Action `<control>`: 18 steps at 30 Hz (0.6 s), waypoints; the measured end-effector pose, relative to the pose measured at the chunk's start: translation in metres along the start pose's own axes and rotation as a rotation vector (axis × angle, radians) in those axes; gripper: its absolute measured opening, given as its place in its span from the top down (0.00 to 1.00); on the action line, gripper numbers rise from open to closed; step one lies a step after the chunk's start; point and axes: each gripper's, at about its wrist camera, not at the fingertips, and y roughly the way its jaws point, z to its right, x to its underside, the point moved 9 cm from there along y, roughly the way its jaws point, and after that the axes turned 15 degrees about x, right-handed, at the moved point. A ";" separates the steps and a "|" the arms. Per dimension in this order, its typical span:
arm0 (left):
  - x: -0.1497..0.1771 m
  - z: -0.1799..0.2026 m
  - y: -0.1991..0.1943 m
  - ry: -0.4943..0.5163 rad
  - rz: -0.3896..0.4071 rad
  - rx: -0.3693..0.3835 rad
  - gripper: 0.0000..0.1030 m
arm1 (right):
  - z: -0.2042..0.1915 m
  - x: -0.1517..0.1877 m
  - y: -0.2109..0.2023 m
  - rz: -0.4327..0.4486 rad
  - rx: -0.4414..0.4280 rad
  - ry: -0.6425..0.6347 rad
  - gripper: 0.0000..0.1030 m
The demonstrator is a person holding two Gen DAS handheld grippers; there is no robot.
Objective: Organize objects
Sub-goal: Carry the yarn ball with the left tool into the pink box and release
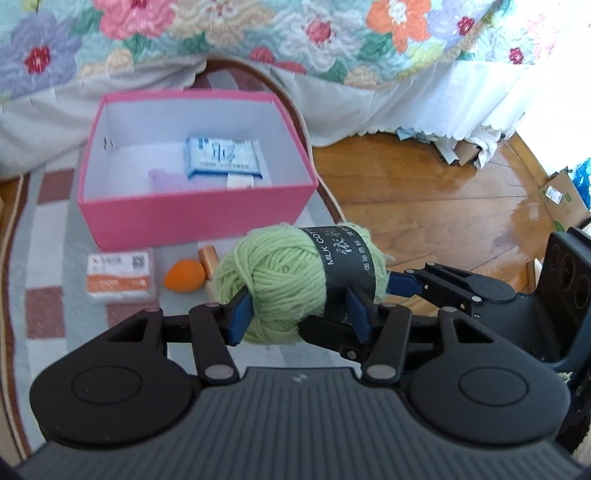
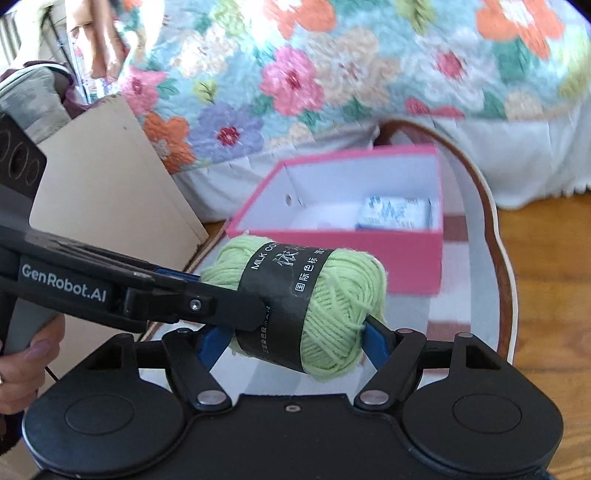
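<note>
Both grippers clamp the same green ball of yarn (image 1: 284, 284) — the left gripper (image 1: 299, 314) across its width, the right gripper (image 2: 299, 339) across its ends — holding it in the air just in front of the open pink box (image 1: 192, 218) on the rug (image 1: 48, 236).

Floral quilt (image 1: 229, 33) drapes over bed at far side, white scalloped skirt (image 1: 436, 107) hanging below at right. Checked rug (image 1: 51, 229) with brown border covers near left floor. Glossy wooden floor (image 1: 424, 199) right. Cardboard boxes (image 1: 563, 195) far right. Beige board (image 2: 107, 177) leans left.
</note>
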 end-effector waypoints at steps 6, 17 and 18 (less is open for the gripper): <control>-0.054 -0.001 -0.038 0.066 0.086 -0.023 0.48 | -0.021 -0.058 -0.009 0.089 -0.005 -0.050 0.22; -0.156 -0.082 -0.012 0.045 0.162 -0.126 0.48 | -0.035 -0.155 0.087 0.091 0.035 -0.151 0.22; -0.160 -0.095 -0.003 0.011 0.162 -0.130 0.48 | -0.034 -0.156 0.101 0.067 0.039 -0.165 0.22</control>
